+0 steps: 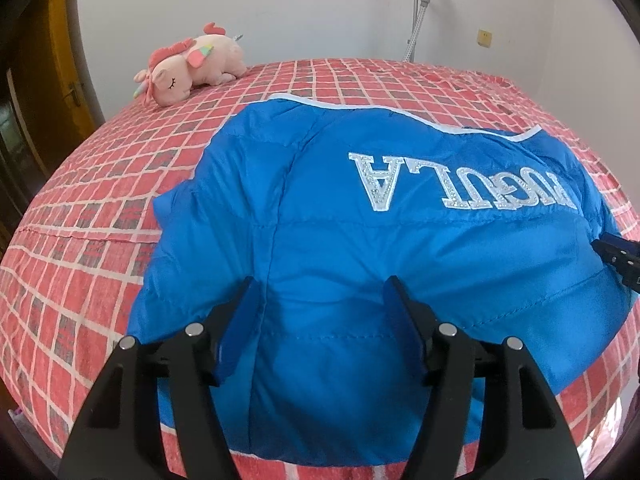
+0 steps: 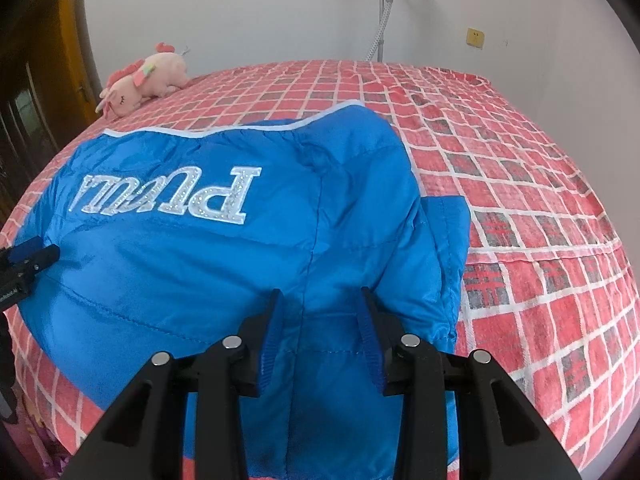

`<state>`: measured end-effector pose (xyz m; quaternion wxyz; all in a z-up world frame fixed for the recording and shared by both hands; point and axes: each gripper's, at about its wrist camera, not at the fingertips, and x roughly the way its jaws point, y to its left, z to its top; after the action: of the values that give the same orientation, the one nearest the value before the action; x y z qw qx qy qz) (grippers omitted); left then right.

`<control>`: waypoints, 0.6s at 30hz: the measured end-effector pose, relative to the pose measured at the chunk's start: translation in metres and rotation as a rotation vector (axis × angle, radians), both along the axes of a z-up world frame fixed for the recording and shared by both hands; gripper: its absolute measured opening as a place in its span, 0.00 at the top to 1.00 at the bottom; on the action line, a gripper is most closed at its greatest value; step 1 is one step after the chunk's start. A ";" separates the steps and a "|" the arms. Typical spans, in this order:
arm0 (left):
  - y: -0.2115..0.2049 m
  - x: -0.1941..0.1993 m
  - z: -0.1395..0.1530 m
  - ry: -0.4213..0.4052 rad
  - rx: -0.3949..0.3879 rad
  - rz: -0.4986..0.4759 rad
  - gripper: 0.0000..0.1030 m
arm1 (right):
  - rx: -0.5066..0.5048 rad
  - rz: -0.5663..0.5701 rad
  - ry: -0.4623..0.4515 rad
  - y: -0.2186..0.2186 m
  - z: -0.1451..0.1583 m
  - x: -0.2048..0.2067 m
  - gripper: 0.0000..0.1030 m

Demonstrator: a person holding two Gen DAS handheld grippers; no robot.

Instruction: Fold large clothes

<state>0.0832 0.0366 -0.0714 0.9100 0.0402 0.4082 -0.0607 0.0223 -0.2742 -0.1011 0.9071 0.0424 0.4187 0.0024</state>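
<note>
A blue padded jacket (image 1: 360, 248) with silver rhinestone letters lies back-up on the red checked bed; it also shows in the right wrist view (image 2: 224, 256). Both sleeves look folded in over its sides. My left gripper (image 1: 322, 284) is open, its jaws spread just above the jacket's near left part. My right gripper (image 2: 322, 294) is open above the near right part, straddling a seam. Each gripper's tip shows at the edge of the other's view. Neither holds cloth.
The bed (image 1: 100, 208) has a red checked cover and fills most of both views. A pink plush unicorn (image 1: 192, 64) lies at its far left corner. A white wall and a garment steamer pole (image 1: 416, 12) stand behind. A wooden door is at left.
</note>
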 end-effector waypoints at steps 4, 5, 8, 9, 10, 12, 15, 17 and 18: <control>0.016 -0.006 0.014 0.016 -0.069 -0.006 0.38 | 0.021 0.020 0.008 -0.002 0.011 -0.002 0.56; 0.027 -0.010 0.023 0.002 -0.081 0.011 0.38 | 0.025 0.029 0.004 -0.003 0.016 -0.004 0.56; 0.055 -0.015 0.038 -0.038 -0.055 0.083 0.29 | 0.022 0.037 -0.020 -0.006 0.028 -0.009 0.55; 0.063 -0.014 0.040 -0.035 -0.053 0.097 0.27 | 0.012 0.036 -0.028 -0.008 0.033 -0.010 0.55; 0.072 -0.012 0.040 -0.023 -0.054 0.111 0.27 | 0.002 0.034 -0.032 -0.010 0.035 -0.011 0.55; 0.090 -0.004 0.033 0.027 -0.076 0.122 0.26 | -0.012 0.032 -0.027 -0.014 0.037 -0.009 0.55; 0.108 0.009 0.017 0.113 -0.179 0.094 0.26 | -0.004 0.030 0.000 -0.021 0.032 -0.005 0.55; 0.118 0.013 0.007 0.151 -0.266 0.071 0.24 | 0.004 0.028 0.013 -0.023 0.027 -0.003 0.55; 0.122 0.017 0.003 0.168 -0.309 0.061 0.24 | 0.007 0.026 0.019 -0.024 0.025 -0.002 0.55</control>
<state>0.0998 0.1582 -0.0681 0.8694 -0.1177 0.4698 -0.0983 0.0207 -0.2987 -0.0760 0.9029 0.0403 0.4277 0.0151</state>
